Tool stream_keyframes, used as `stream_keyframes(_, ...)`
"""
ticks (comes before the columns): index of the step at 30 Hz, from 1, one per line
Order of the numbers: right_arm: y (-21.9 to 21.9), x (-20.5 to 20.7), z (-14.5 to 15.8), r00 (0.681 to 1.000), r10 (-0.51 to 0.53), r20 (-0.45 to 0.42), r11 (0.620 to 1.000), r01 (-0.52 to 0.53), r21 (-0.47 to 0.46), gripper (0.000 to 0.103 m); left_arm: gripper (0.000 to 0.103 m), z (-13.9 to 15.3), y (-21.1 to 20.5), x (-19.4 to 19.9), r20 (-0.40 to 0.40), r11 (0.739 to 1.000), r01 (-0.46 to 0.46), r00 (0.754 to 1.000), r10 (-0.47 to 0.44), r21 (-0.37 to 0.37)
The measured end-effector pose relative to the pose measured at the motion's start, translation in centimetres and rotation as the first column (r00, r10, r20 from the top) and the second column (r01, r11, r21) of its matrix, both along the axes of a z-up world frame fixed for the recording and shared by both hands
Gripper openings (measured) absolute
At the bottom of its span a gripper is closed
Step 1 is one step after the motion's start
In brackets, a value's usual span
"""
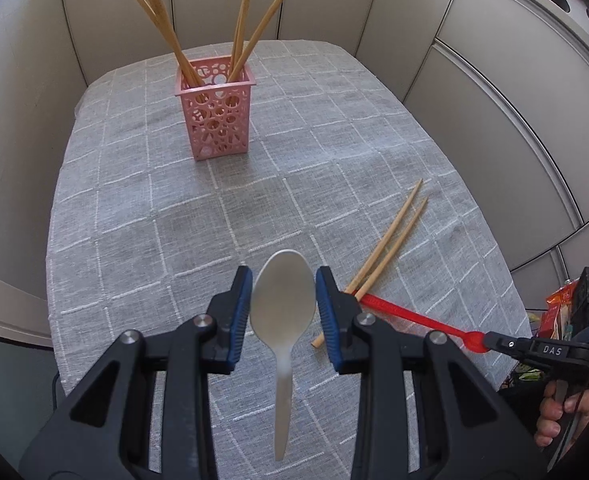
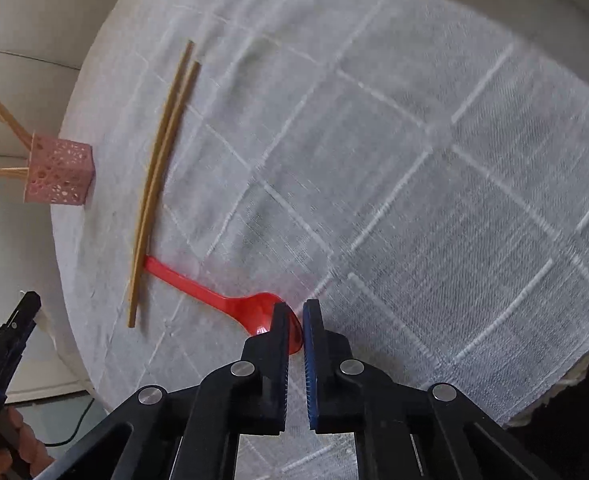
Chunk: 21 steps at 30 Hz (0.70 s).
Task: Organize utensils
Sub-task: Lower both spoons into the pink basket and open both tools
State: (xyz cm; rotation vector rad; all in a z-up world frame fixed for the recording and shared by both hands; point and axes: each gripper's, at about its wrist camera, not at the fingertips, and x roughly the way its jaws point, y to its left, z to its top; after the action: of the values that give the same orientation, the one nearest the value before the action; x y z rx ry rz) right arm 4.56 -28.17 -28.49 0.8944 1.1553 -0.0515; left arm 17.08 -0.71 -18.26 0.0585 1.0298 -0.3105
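Note:
My left gripper (image 1: pixel 283 286) is shut on the bowl of a metal spoon (image 1: pixel 282 304) and holds it above the table, handle toward the camera. A pink perforated holder (image 1: pixel 214 110) with several wooden chopsticks (image 1: pixel 166 28) stands at the far side; it also shows in the right wrist view (image 2: pixel 60 172). Two loose chopsticks (image 1: pixel 390 240) lie on the cloth to the right, also in the right wrist view (image 2: pixel 162 168). My right gripper (image 2: pixel 294 310) is shut on the bowl of a red plastic spoon (image 2: pixel 230 304), whose handle lies under the loose chopsticks' near ends. The right gripper (image 1: pixel 490 340) shows at the left view's right edge.
A grey checked tablecloth (image 1: pixel 134 220) covers the table, seen also in the right wrist view (image 2: pixel 434 180). Beige panel walls (image 1: pixel 474 100) enclose the far and right sides. Snack packets (image 1: pixel 558 308) sit beyond the table's right edge.

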Motion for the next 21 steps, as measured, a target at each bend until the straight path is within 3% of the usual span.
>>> stream_keyframes(5,0.9,1.4,5.3,0.989,0.084,0.122,0.98,-0.06,-0.191,0.003,0.035,1.1,0.4,0.1,0.056,0.999,-0.034,0.998,0.035,-0.021)
stream_keyframes(12,4.0,5.1,10.6,0.951,0.213,0.222,0.908,-0.109,-0.404,0.002,0.035,2.2,0.7,0.2,0.129,0.997,-0.061,0.989,0.065,-0.036)
stream_keyframes(17,6.8,7.9,12.5,0.92,0.297,0.257,0.857,-0.138,-0.496,0.002,0.035,2.6,1.6,0.6,0.143,0.993,-0.095,0.984,0.104,-0.068)
stream_keyframes(21,8.0,9.4,13.0,0.897,0.337,0.286,0.838,-0.147,-0.526,0.002,0.035,2.7,2.1,0.9,0.146,0.989,-0.121,0.98,0.133,-0.085)
